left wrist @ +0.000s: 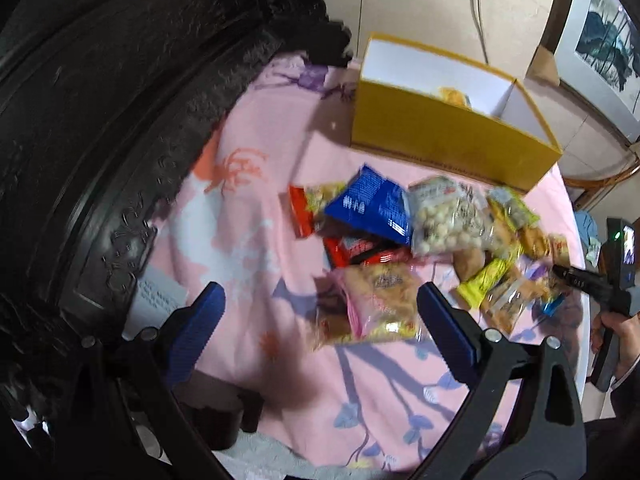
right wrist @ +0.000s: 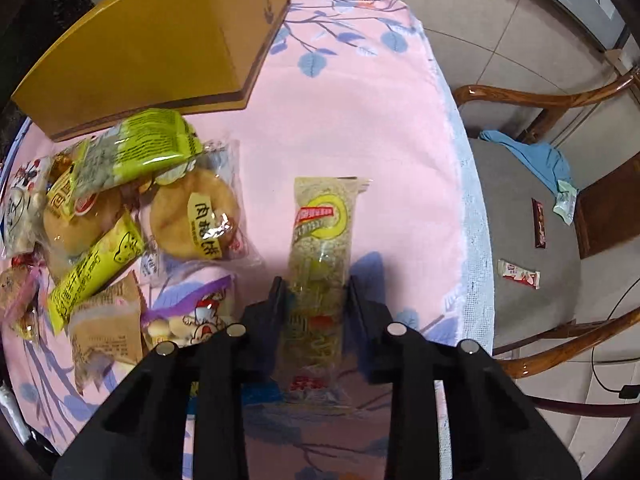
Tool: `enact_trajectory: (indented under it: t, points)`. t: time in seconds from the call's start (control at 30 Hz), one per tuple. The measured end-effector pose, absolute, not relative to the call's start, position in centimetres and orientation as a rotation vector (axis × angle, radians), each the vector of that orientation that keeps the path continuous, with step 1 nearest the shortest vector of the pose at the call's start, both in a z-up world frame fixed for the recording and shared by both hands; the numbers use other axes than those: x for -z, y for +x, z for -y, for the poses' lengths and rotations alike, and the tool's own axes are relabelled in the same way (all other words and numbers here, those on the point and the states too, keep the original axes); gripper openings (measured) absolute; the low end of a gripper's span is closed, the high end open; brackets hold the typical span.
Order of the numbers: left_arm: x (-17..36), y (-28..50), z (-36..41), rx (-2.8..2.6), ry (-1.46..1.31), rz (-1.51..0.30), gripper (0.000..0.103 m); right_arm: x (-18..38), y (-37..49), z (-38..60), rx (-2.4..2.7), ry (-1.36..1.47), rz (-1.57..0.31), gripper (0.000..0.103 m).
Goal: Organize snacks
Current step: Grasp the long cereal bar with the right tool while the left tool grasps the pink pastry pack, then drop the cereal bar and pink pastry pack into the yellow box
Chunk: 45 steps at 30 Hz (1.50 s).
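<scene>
Snacks [left wrist: 404,248] lie heaped mid-frame on the pink-clothed desk [right wrist: 352,112], before the yellow box [left wrist: 452,140]. Right hand-held gripper [right wrist: 316,292] pinches a clear rice-bar packet [right wrist: 320,236]; left hand-held gripper [left wrist: 320,308] gapes wide, empty. Next, I judge: lift it toward the box at upper left.

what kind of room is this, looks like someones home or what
Most likely a home dining or living room. A table under a pink floral tablecloth is strewn with snack packets, a wooden armchair with a grey seat stands beside it on tiled floor, and a framed painting leans against the wall.
</scene>
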<state>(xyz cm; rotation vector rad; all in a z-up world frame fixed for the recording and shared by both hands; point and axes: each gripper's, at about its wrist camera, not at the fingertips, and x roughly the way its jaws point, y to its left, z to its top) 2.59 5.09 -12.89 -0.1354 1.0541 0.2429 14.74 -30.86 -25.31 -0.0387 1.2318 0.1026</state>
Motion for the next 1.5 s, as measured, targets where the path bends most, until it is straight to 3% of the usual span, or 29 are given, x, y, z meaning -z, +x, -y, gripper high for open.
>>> enact_trajectory:
  t: [0.2, 0.47, 0.8, 0.83, 0.93, 1.1, 1.33, 1.5]
  points:
    - [16.3, 3.3, -2.5, -0.152, -0.024, -1.113, 0.098, 21.5, 12.9, 33.2, -0.08, 0.122, -1.135, 0.03]
    - [20.7, 7.5, -1.3, -0.107, -0.111, -1.212, 0.098, 16.3, 9.3, 30.9, -0.186, 0.256, -1.073, 0.03]
    - [24.8, 10.6, -0.8, -0.1, -0.215, -1.313, 0.098, 15.8, 6.1, 26.0, -0.3, 0.221, -1.115, 0.03]
    - [25.0, 10.5, -0.9, -0.089, -0.235, -1.304, 0.096, 15.8, 5.9, 25.8, -0.303, 0.218, -1.117, 0.03]
    - [25.1, 10.0, -0.7, -0.031, -0.27, -1.286, 0.07, 15.8, 5.7, 25.6, -0.299, 0.212, -1.119, 0.03]
    - [24.1, 9.0, -0.5, 0.014, -0.288, -1.233, 0.051, 15.7, 5.5, 25.5, -0.29, 0.211, -1.118, 0.03]
    - [21.9, 6.8, -0.7, 0.062, -0.286, -1.154, 0.042, 15.7, 5.4, 24.6, -0.31, 0.206, -1.123, 0.03]
    - [20.6, 5.1, -2.0, 0.085, -0.287, -1.103, 0.041, 15.3, 5.5, 23.3, -0.34, 0.188, -1.112, 0.03]
